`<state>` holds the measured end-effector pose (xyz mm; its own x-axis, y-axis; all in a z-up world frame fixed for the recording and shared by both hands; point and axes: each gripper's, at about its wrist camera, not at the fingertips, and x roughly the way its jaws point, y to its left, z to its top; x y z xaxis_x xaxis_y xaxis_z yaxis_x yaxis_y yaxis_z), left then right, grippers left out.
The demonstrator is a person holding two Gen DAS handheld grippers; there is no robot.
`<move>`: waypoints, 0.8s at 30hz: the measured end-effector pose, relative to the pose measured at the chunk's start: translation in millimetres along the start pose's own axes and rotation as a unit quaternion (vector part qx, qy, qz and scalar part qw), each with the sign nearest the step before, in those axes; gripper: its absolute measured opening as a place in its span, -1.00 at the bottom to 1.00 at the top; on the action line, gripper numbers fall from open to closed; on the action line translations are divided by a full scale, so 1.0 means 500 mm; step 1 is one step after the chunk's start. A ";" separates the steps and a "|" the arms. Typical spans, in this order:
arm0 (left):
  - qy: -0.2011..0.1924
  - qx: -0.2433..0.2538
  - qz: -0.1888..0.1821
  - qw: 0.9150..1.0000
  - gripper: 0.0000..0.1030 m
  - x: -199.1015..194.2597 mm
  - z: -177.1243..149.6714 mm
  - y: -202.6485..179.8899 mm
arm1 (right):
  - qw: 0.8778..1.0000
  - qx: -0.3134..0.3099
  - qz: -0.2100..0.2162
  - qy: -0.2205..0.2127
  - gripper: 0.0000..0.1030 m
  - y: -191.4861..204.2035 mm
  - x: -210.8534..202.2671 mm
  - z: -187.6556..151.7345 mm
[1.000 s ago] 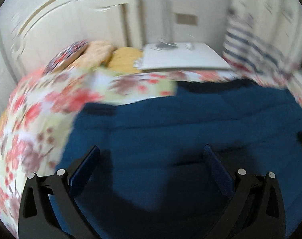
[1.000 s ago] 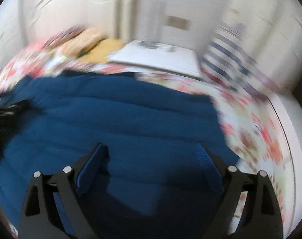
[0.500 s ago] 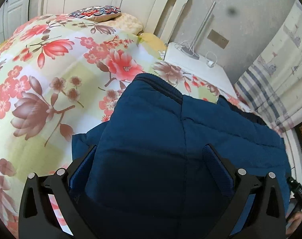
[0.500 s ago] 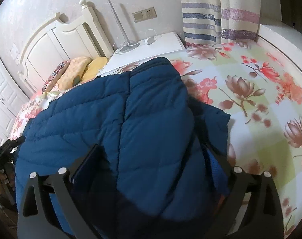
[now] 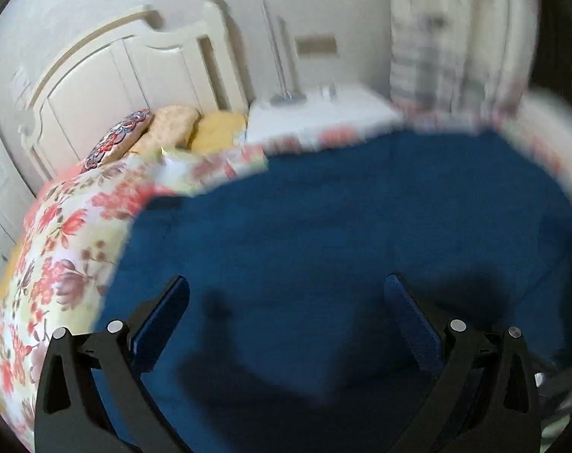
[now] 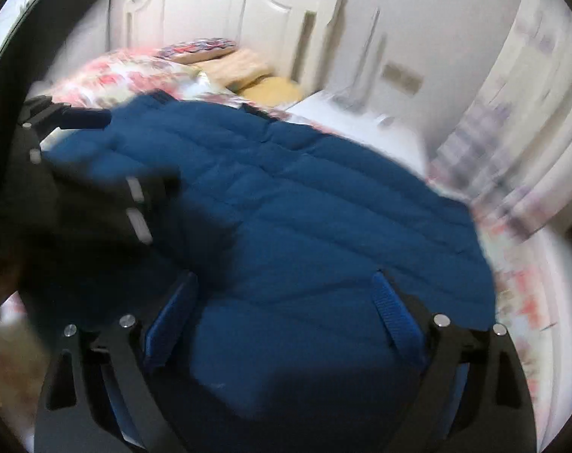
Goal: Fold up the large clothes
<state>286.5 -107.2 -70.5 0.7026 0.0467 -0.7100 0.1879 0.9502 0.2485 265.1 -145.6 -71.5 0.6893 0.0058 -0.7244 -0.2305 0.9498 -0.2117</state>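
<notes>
The blue quilted puffer jacket (image 5: pixel 342 234) lies spread over the floral bedspread (image 5: pixel 55 249), filling most of the lower part of both wrist views, its stitched channels running across the bed in the right wrist view (image 6: pixel 305 204). In the left wrist view the left gripper (image 5: pixel 286 302) hangs directly over the jacket near its left edge, its two blue-padded fingers (image 5: pixel 161 317) spread wide with only jacket fabric showing beneath the gap; nothing is pinched between them, and the view is too blurred to tell whether the pads touch the cloth. In the right wrist view the right gripper (image 6: pixel 284 309) sits over the nearer part of the jacket, its fingers (image 6: pixel 395 313) likewise parted and empty, a raised fold of the blue fabric showing between them. The left gripper also appears as a dark, blurred shape at the left of the right wrist view (image 6: pixel 85 192), over the jacket's far left part. Beyond the jacket, the bedspread shows around its left and right edges (image 6: pixel 520 294). Pillows (image 5: pixel 195 128) rest against the white headboard (image 5: pixel 135 68), a white bedside table (image 5: pixel 320 117) stands beside the bed, and a striped curtain (image 6: pixel 486 158) hangs at the right.
</notes>
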 end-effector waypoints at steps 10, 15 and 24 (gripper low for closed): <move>0.002 -0.177 -0.032 0.984 0.91 0.010 -0.082 0.257 | 0.981 0.194 0.025 0.010 0.93 -0.257 0.003 -0.103; 0.018 -0.255 -0.111 0.960 0.91 0.040 -0.137 0.327 | 0.966 0.246 0.076 -0.001 0.95 -0.307 0.019 -0.164; 0.021 -0.248 -0.084 0.965 0.91 0.035 -0.126 0.317 | 0.967 0.249 0.056 0.024 0.95 -0.309 0.023 -0.145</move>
<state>285.5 63.7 -84.9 0.6600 -0.1192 -0.7418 -0.0611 0.9756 -0.2111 258.7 -315.1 -94.6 0.6439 0.1142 -0.7565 0.0656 0.9769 0.2033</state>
